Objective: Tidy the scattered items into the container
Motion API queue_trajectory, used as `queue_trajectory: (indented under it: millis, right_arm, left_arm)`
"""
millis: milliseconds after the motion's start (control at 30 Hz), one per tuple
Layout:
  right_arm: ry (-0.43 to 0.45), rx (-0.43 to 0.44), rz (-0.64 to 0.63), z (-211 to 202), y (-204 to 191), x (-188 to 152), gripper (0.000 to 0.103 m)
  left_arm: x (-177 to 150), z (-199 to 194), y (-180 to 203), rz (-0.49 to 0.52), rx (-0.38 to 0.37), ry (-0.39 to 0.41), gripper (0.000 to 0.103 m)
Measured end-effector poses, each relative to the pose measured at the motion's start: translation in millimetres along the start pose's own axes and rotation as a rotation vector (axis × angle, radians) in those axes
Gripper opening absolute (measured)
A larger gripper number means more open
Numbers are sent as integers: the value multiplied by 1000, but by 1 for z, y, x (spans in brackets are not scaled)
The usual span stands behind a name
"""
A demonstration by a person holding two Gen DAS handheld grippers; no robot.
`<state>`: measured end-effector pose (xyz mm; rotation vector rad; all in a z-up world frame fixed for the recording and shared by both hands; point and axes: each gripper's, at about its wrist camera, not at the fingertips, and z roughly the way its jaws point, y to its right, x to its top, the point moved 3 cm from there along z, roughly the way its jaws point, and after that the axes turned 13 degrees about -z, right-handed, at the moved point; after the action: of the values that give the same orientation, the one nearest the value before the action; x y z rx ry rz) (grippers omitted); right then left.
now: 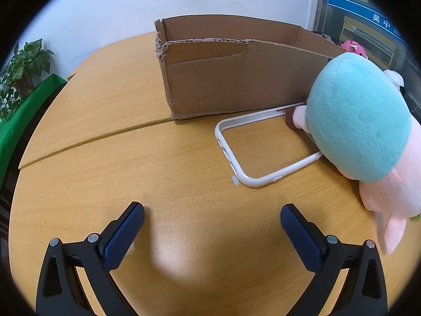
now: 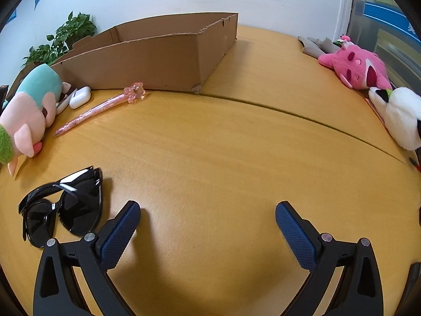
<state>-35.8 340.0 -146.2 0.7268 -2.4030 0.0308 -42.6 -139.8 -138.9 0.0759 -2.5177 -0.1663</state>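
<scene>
Both hand-held grippers, left (image 1: 212, 217) and right (image 2: 208, 216), are wide open and empty. The phone frame (image 1: 263, 148) lies on the desk (image 1: 131, 184) beside the box (image 1: 236, 79), partly under the plush (image 1: 360, 126). Pulling it might drag the plush along.

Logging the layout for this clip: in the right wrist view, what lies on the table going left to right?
Teal-and-pink plush → black sunglasses → white earbud case → pink flower-topped pen → cardboard box → pink plush → white plush.
</scene>
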Motion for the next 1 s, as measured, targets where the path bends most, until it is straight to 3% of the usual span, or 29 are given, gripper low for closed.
queue_trajectory:
  millis: [133,267,333,467,533,633,700,1000]
  right_arm:
    - [-8,-8,11,-2,-2,-2,103]
    - [-11,-97,49,-16,-2,-1,103]
    - [82,-135,55,-47,-8,12,103]
    - [289,-72,78,-106,-30,49,103]
    - [350,-48,55,-122,-49,70,103]
    - [397,44,-7,-128,-89,101,103]
    - [404,114,-45,-122,-112,114,103]
    - [292,198,-109,-75,-186,131,103]
  left_arm:
    - [-9,-11,-3,-68,28,10,102]
    - [-9,-59,0,-216,38,133,102]
    - [-5,-83,12,-249,18,172,102]
    - [8,-117,49,-224,-40,247,102]
    - [17,-125,68,-214,-106,260,102]
    - [37,-122,89,-234,-248,222,102]
    - [47,-110,92,-271,-283,178,102]
    - [49,-32,83,-369,-247,-40,102]
